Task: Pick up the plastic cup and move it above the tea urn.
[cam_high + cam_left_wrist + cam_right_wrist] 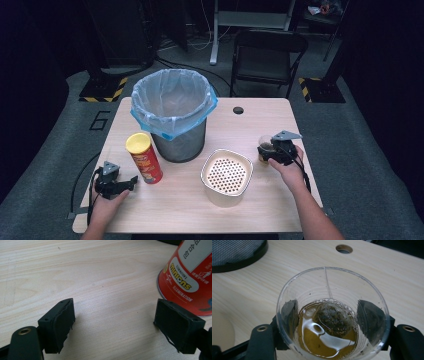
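A clear cup (333, 315) of tea with a teabag (333, 318) is clamped by the right gripper (274, 150) at the table's (175, 210) three o'clock edge. The left gripper (131, 181) is held spread wide at eight o'clock, beside the red can (190, 275).

The left gripper (131, 181) lay low in the left hand (107, 197), its jaws spread wide apart with nothing between the pads (60, 325), and pointed toward the right gripper's side. The left forearm (95, 227) ran back behind it. The right gripper (265, 150) sat in the right hand (288, 167), its jaws pointed toward the left gripper's side and closed against both sides of a clear cup (332, 315). The right forearm (315, 215) trailed behind it.
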A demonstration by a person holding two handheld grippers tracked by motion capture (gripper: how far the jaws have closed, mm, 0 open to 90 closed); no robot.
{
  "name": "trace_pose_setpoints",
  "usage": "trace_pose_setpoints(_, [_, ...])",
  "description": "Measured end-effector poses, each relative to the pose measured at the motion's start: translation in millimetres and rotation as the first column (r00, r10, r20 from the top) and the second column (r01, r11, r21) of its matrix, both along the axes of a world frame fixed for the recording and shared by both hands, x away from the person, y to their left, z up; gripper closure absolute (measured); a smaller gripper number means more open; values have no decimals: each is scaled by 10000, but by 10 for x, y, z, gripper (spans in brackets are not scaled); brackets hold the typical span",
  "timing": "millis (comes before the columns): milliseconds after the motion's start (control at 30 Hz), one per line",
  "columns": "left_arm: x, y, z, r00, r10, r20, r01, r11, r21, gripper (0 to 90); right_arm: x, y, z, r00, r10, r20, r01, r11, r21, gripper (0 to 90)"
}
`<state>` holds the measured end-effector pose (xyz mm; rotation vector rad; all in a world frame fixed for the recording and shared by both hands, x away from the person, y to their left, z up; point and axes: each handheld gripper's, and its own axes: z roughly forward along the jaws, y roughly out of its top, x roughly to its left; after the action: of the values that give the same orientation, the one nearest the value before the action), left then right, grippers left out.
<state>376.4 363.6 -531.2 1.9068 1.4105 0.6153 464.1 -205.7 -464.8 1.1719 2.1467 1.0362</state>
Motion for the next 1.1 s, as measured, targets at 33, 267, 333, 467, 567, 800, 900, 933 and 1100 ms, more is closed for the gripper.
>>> trace_pose_setpoints(33, [0, 0, 0, 10000, 3, 0, -3, 10000, 2, 164, -3, 19, 48, 9999, 110, 71, -109, 9999, -92, 339])
trace_pose_setpoints(267, [0, 0, 0, 10000, 1, -3, -1, 10000, 6, 164, 7, 195, 418, 9938, 1014, 462, -1018, 9948, 62, 345])
trace_pose_setpoints(333, [-1, -1, 0, 10000, 5, -14, -5, 10000, -9, 164, 6, 240, 494, 9906, 1253, 545, -1260, 9920, 111, 347])
trace_pose_setpoints(467, [0, -1, 0, 10000, 7, -4, -7, 10000, -6, 164, 3, 353, 628, 9839, 1674, 631, -1691, 9853, 229, 348])
trace_pose_setpoints(567, [-1, -1, 0, 10000, 5, -14, -5, 10000, -8, 164, 6, 415, 687, 9777, 1966, 736, -1992, 9795, 287, 350])
trace_pose_setpoints(800, [0, -1, 0, 10000, 5, -6, -5, 10000, -6, 165, 37, 538, 775, 9485, 3008, 991, -3055, 9515, 352, 356])
trace_pose_setpoints(900, [-1, -1, 0, 10000, 5, -19, -5, 10000, -10, 164, 45, 604, 795, 9279, 3547, 1147, -3587, 9333, 158, 358])
trace_pose_setpoints(933, [-1, -1, 0, 10000, 5, -19, -5, 10000, -10, 164, 45, 604, 795, 9279, 3547, 1147, -3587, 9333, 158, 358])
trace_pose_setpoints(1100, [0, -1, 0, 10000, 7, -4, -7, 10000, -8, 164, 41, 654, 771, 9071, 4022, 1243, -4011, 9154, -350, 360])
